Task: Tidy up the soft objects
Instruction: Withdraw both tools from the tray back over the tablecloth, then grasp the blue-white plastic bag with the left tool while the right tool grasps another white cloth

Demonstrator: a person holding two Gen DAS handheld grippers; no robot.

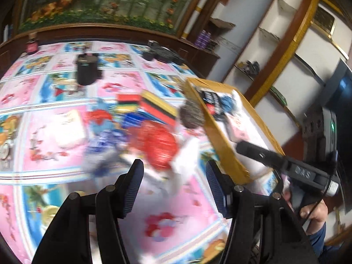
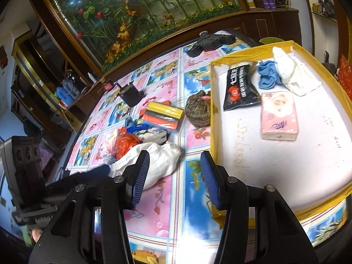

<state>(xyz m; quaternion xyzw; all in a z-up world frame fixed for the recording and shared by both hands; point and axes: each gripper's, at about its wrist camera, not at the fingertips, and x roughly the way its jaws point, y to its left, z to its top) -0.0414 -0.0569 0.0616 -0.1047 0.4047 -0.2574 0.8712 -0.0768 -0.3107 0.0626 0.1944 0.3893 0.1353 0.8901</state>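
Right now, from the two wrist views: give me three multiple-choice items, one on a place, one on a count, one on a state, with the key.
1. Where does the pink tissue pack lie?
A. inside the yellow-rimmed box
B. on the tablecloth beside the black cup
C. between the right gripper's fingers

2. How many things lie inside that box?
A. two
B. four
C. six

3. What is the state of the right gripper?
A. shut on the white cloth
B. shut on the tissue pack
C. open, nothing between its fingers

Key:
1 A: the pack rests on the box's white floor.
2 B: black snack packet, blue cloth, white bag and tissue pack.
3 C: the blue pads stand apart with only tablecloth showing between; the white cloth lies past the left finger.
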